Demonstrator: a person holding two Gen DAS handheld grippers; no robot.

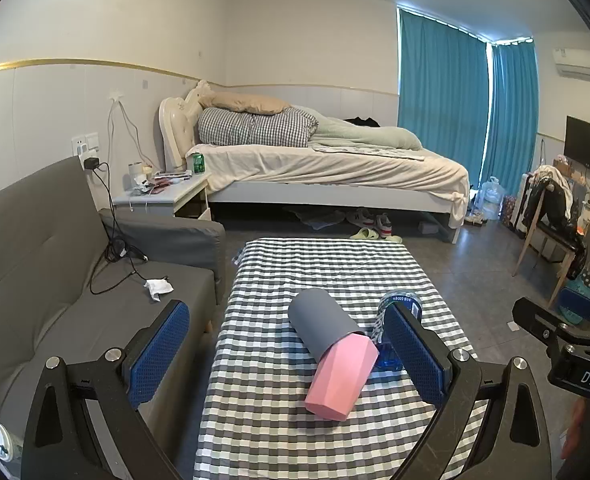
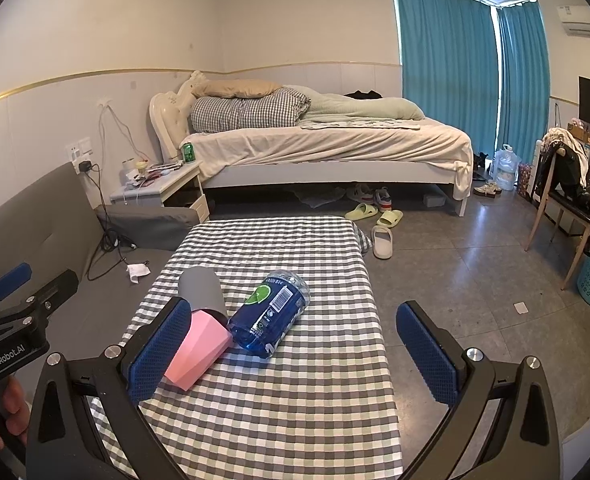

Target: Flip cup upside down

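Observation:
A cup with a grey upper part and a pink faceted base [image 1: 331, 354] lies on its side on the checkered table [image 1: 279, 432]. It also shows in the right wrist view [image 2: 201, 320], partly behind my right gripper's left finger. My left gripper [image 1: 287, 360] is open, held above the table's near end, with the cup between its fingers and farther on. My right gripper [image 2: 295, 354] is open, above the table's near right part, and the cup lies at its left finger.
A blue plastic bottle [image 2: 271, 314] lies on its side right of the cup, touching it. A grey sofa [image 1: 55, 264] runs along the table's left. Tiled floor [image 2: 455, 264], slippers, a bed and a chair lie beyond and to the right.

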